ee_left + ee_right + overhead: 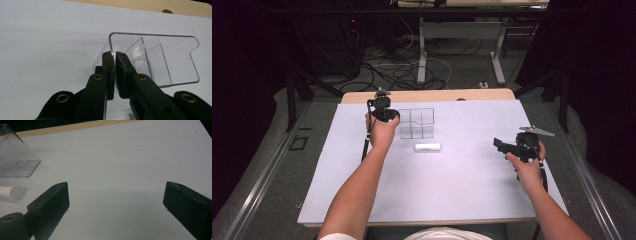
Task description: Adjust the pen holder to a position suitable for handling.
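A clear plastic box (417, 124) with inner dividers stands on the white sheet toward the back of the table. My left gripper (389, 116) is at the box's left side. In the left gripper view its jaws (115, 56) are pinched together on the near left wall of the clear box (162, 57). A short white cylinder (427, 147) lies on its side just in front of the box. My right gripper (501, 145) hovers at the right of the table, jaws wide apart (116, 192) with nothing between them. The cylinder (12, 192) and box (15, 160) lie to its left.
A white sheet (462, 185) covers the table; a strip of wooden tabletop (427, 95) shows along the far edge. Behind the table are dark floor, cables and desk legs.
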`<state>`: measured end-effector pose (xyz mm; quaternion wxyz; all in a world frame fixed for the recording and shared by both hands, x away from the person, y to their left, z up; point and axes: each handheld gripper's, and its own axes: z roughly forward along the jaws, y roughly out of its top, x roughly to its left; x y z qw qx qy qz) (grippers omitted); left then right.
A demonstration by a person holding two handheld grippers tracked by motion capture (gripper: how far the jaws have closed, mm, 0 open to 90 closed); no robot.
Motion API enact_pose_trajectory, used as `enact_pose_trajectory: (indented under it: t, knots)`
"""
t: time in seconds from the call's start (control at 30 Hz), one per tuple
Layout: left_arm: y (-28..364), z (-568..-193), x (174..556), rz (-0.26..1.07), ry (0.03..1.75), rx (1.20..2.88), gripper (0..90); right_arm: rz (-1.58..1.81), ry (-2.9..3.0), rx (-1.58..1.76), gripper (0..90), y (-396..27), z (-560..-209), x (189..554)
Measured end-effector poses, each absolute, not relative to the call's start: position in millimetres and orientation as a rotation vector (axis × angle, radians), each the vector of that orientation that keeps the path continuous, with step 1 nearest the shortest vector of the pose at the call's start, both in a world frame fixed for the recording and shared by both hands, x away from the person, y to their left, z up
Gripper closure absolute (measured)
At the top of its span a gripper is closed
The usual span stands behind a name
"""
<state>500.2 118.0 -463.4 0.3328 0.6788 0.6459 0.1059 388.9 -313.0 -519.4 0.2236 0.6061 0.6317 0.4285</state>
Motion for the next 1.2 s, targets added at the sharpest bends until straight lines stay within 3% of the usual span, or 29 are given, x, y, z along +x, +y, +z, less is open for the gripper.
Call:
enact_pose_trajectory:
  t: [0.43,1.2]
  knots:
    - [88.0,-465.3,497.6,0.253,1.621,1.793,86.2,1.178,1.761,1.660,6.0,-311.6,-521.3,389.8]
    - [84.4,-466.9,501.9,0.235,1.565,1.810,85.4,1.186,1.769,1.658,6.1,-311.1,-522.0,389.9]
